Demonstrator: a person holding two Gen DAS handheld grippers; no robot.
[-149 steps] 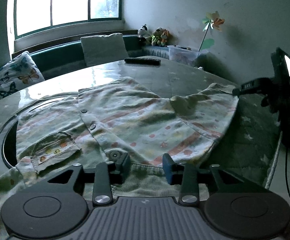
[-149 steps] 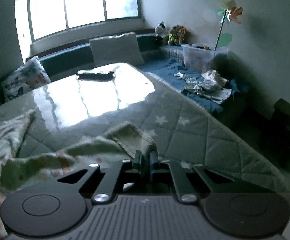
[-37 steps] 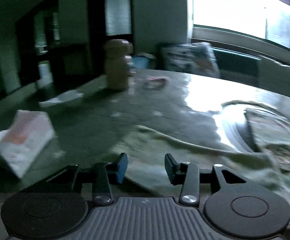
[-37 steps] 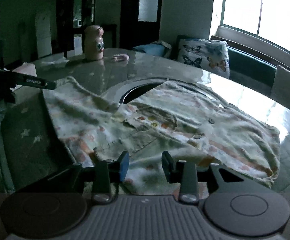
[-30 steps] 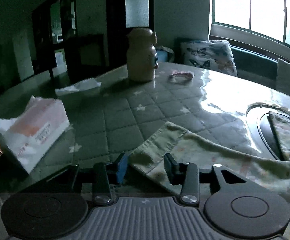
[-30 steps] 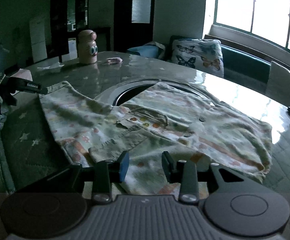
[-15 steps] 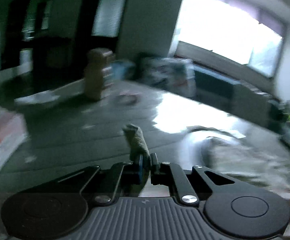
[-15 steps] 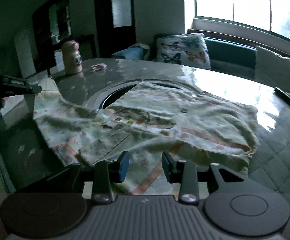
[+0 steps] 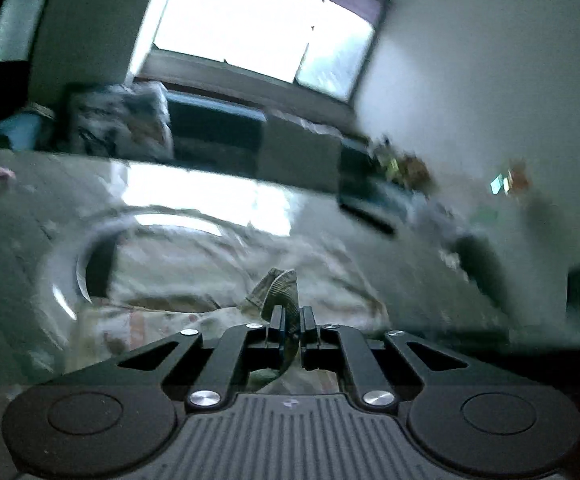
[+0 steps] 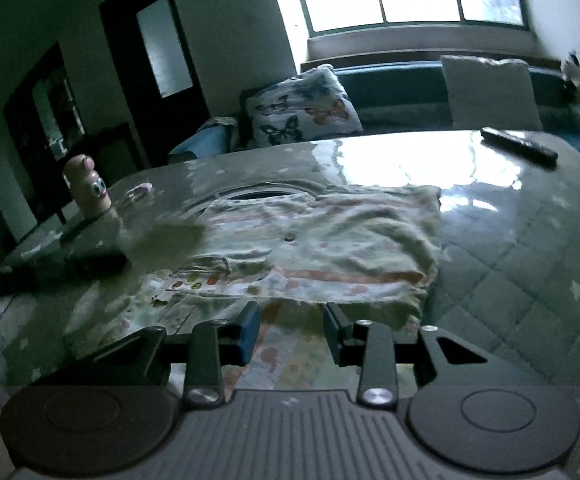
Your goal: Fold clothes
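Left gripper (image 9: 289, 326) has its two fingers pressed together on a fold of the shirt's (image 10: 330, 240) fabric, a ribbed tip of cloth poking up above the pinch, and that view is heavily blurred. Right gripper (image 10: 290, 330) is spread wide, blue-padded fingers (image 10: 249, 332) hovering just over the shirt's near hem, gripping nothing. The shirt itself, pale with orange stripes and small printed dots, lies spread across the middle of the table (image 10: 530, 264), buttons facing up, chest pocket (image 10: 194, 280) toward the near left, far side draped over the round recess (image 10: 258, 194) in the tabletop. Out by the table's left edge stands a little googly-eyed bottle (image 10: 90, 188), and a dark remote (image 10: 518, 148) rests near the far right edge. Behind it, a butterfly cushion (image 10: 306, 110) on the window bench.
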